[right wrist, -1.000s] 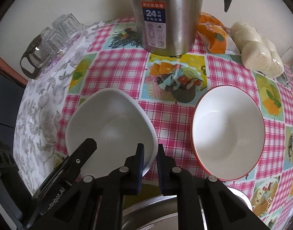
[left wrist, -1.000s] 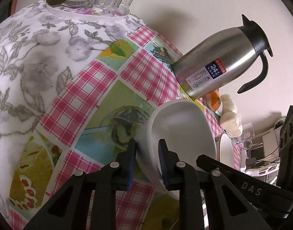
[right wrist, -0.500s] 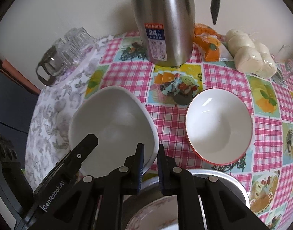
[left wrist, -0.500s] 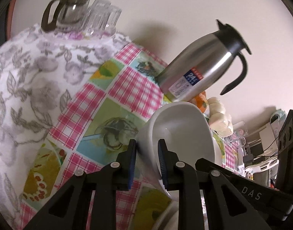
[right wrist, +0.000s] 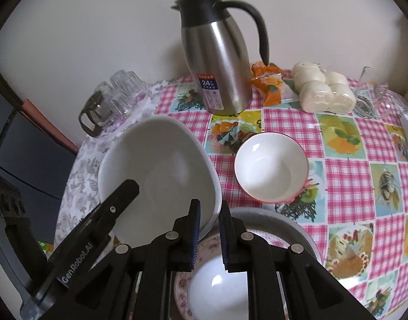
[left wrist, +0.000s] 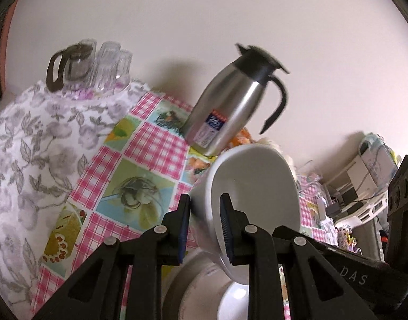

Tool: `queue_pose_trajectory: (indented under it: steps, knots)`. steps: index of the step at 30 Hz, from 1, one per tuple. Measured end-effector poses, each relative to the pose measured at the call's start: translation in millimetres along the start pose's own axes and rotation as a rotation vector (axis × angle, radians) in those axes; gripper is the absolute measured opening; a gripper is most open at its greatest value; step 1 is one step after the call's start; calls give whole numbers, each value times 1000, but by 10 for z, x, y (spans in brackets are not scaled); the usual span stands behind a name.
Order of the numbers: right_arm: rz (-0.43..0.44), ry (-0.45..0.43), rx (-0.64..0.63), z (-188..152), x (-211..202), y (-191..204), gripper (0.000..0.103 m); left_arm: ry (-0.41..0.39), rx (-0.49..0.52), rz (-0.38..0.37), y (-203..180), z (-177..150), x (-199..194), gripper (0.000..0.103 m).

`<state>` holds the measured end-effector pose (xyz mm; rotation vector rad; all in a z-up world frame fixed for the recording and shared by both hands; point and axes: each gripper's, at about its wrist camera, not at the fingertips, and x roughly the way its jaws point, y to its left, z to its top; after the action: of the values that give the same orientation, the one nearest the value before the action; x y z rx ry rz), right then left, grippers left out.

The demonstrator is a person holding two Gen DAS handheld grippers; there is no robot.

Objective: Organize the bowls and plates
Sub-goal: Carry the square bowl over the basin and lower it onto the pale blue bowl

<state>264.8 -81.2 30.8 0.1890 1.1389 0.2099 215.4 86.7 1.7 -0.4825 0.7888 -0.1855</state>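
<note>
Both grippers hold one large white bowl [right wrist: 161,170] in the air, tilted. My left gripper [left wrist: 205,226] is shut on its left rim, and the bowl [left wrist: 254,202] fills that view's centre. My right gripper [right wrist: 209,229] is shut on its right rim. Below it a floral plate [right wrist: 185,288] with a small white bowl [right wrist: 219,293] in it lies in a grey basin [right wrist: 283,221]. A red-rimmed white bowl [right wrist: 270,170] stands on the checked tablecloth [right wrist: 345,176] to the right.
A steel thermos jug [right wrist: 219,72] stands at the back centre. Glasses and a glass pot [right wrist: 110,101] are at the back left. An orange packet [right wrist: 267,85] and wrapped white buns [right wrist: 323,90] lie at the back right. The table's left edge drops off.
Both grippers have lifted the large white bowl off the tablecloth and pulled it back over the basin. The plate with the small bowl has come into view below.
</note>
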Motion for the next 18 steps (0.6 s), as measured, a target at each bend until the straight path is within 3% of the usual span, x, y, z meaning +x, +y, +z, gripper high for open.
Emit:
queue_pose_trajectory:
  steps: [8, 18]
  knots:
    - [41, -72, -11, -256, -413, -27, 15, -44, 82, 22, -241, -140, -368, 23]
    - [50, -94, 24, -679, -607, -205, 16, -2, 133, 40, -380, -494, -465, 23]
